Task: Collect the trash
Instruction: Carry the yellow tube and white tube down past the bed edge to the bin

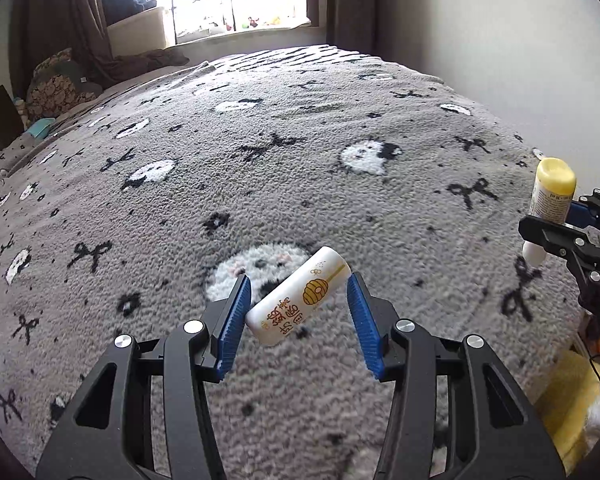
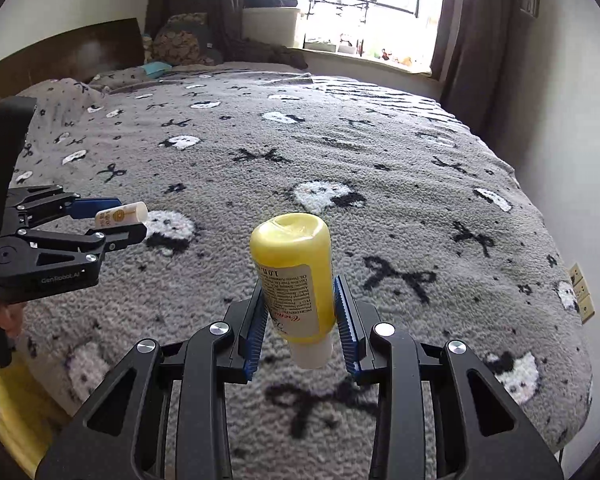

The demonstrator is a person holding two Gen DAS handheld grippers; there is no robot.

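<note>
Left gripper (image 1: 297, 306) lower centre of left wrist view, blue pads either side of a small white packet (image 1: 297, 297) with a honey-dipper print and orange characters; packet sits diagonally between the pads, left pad touching its lower end, right pad by its upper end, so it is grasped and held above the bed. In the right wrist view the same left gripper (image 2: 117, 220) shows at mid left, packet (image 2: 120, 213) end poking out past the fingertips. Right gripper (image 2: 302, 314) lower centre of right wrist view, clenched on a yellow lotion bottle (image 2: 295, 276), white cap pointing down toward the camera, bottom end up, label facing left. From the left wrist view that right gripper (image 1: 556, 228) is at the right edge with the bottle (image 1: 550, 196) upright in it. Under both: bed with grey fleece blanket (image 2: 380, 152), white cat faces and black bows. Window (image 2: 364, 4) and dark curtains (image 2: 464, 20) at the top of frame.
</note>
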